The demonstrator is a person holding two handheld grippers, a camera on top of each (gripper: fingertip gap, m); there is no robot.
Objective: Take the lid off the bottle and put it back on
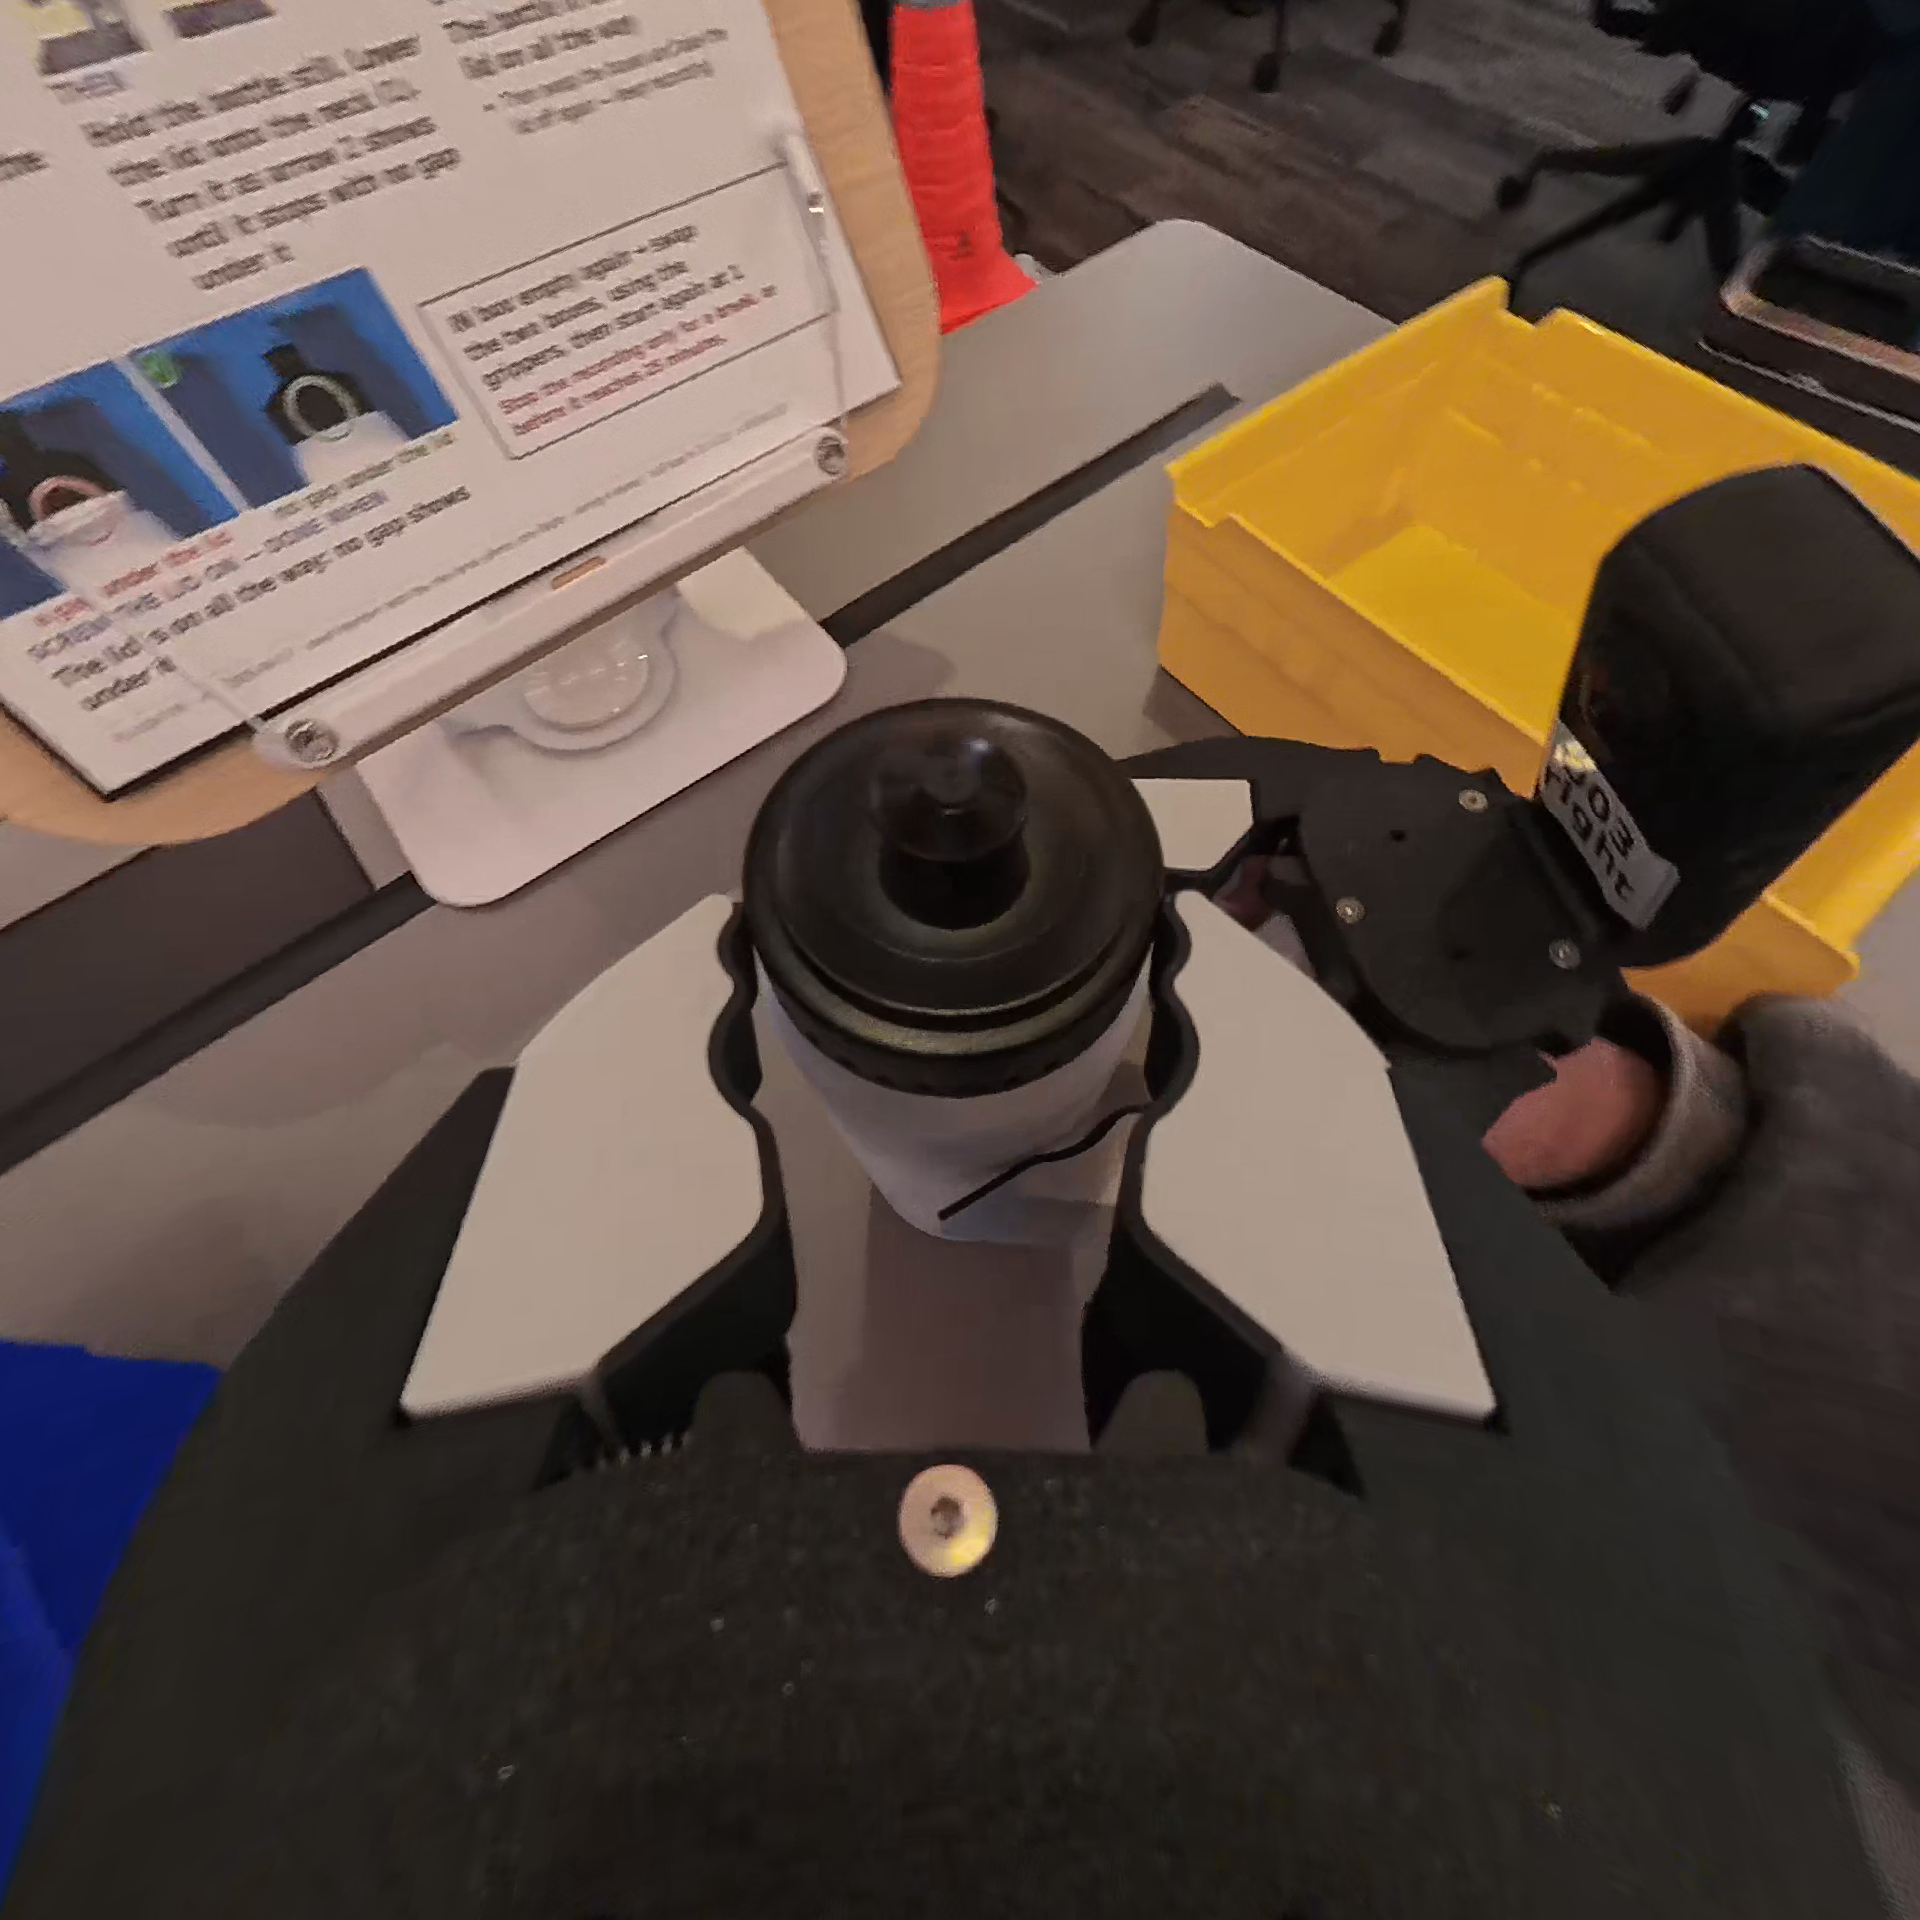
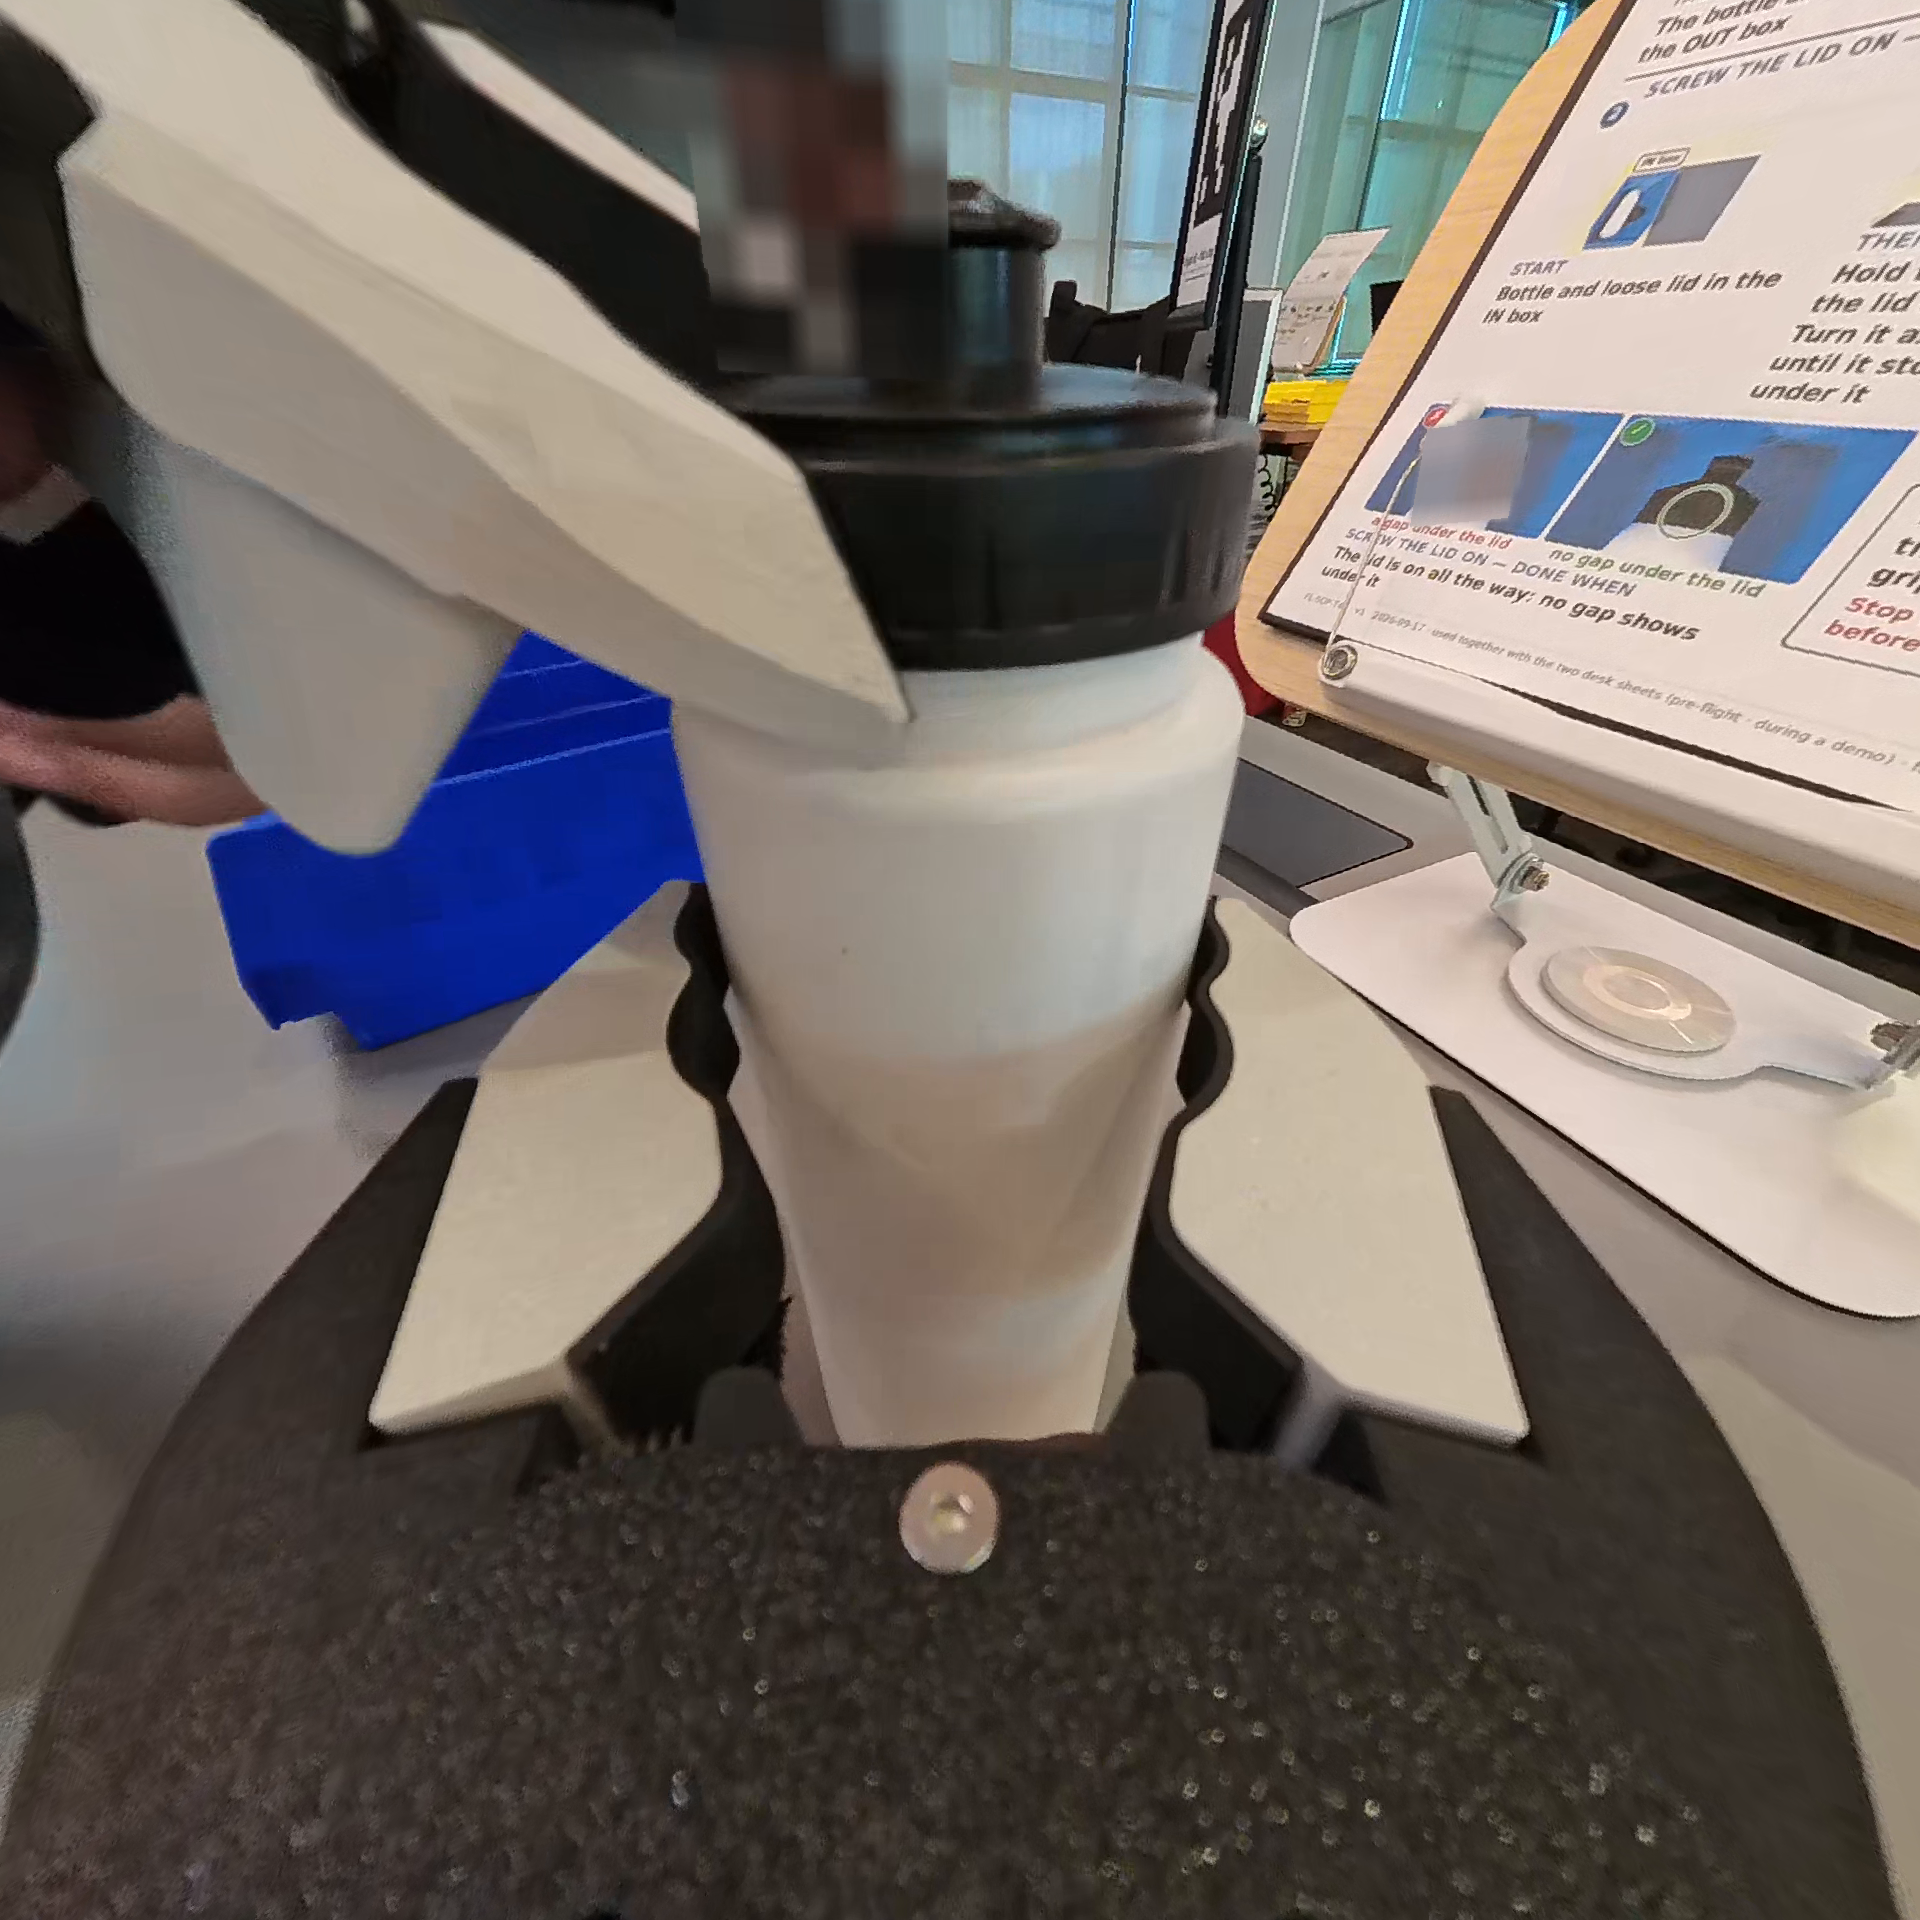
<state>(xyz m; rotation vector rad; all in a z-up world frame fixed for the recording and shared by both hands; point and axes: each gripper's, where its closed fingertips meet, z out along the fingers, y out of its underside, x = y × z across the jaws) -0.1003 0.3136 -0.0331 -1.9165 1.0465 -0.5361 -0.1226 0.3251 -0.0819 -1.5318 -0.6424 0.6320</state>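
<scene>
Bottle (image 2: 966, 935), frame centre: right gripper (image 2: 951, 1039) is clamping its white body. Lid (image 1: 951, 883), seated: left gripper (image 1: 951, 997) is clenching it. Step: likely unscrewing; next calls for twisting.

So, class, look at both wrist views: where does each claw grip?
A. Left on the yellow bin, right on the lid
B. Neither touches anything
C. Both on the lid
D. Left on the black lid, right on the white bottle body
D: the left claw closes around the black lid, while the right claw clamps the white bottle lower down.
</scene>
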